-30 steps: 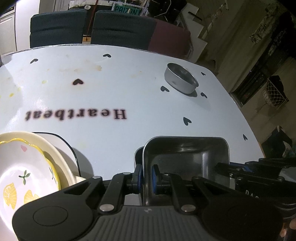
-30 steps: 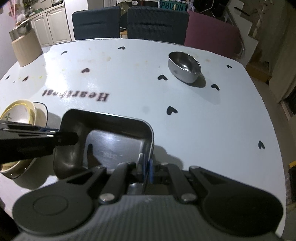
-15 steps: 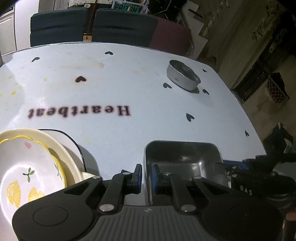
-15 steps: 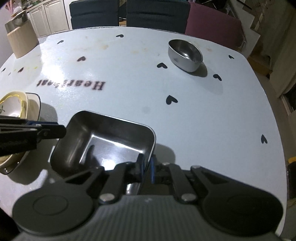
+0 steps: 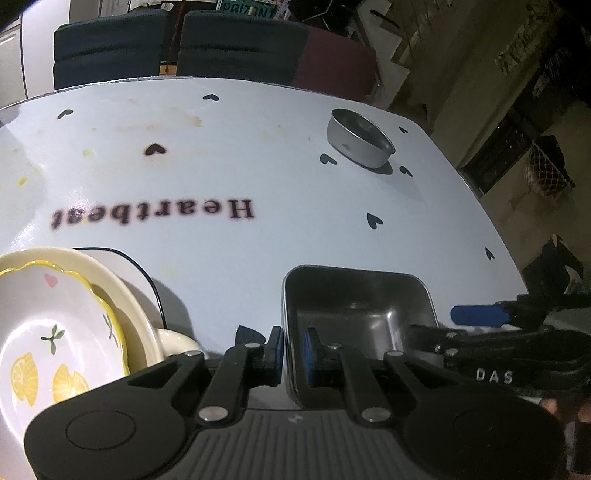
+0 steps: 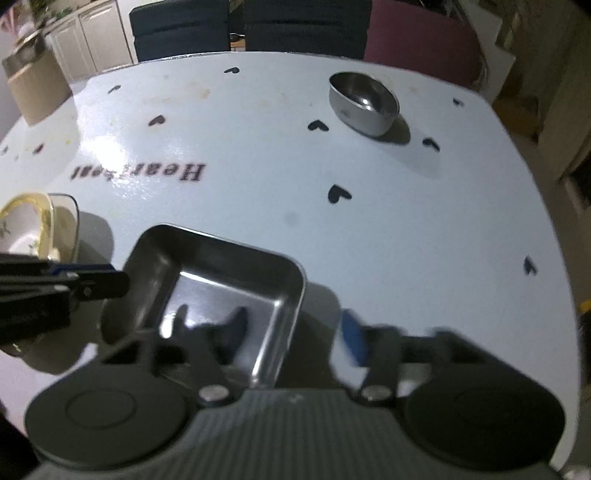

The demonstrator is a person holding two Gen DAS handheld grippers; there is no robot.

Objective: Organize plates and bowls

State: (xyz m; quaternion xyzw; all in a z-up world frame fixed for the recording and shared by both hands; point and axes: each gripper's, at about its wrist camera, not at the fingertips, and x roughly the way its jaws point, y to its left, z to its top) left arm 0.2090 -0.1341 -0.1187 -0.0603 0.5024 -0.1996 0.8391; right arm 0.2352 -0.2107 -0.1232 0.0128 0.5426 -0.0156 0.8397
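A rectangular steel tray (image 5: 354, 295) rests on the white table (image 5: 258, 177). My left gripper (image 5: 293, 347) straddles its near-left rim, pads narrowly apart; the tray also shows in the right wrist view (image 6: 221, 273). My right gripper (image 6: 291, 332) has its jaws spread wide around the tray's right wall, blurred by motion. A round steel bowl (image 5: 360, 138) stands at the far right, and it shows in the right wrist view (image 6: 364, 101) too. A lemon-patterned plate (image 5: 55, 339) sits on stacked cream dishes at the near left.
Dark chairs (image 5: 236, 44) and a maroon one (image 6: 421, 33) line the table's far edge. A tan container (image 6: 35, 88) stands at the far left corner. The table's right edge (image 5: 498, 236) drops off to the floor.
The tray has come down onto the table. My right gripper has opened and let go of its rim. My left gripper's pads have parted slightly on the near rim.
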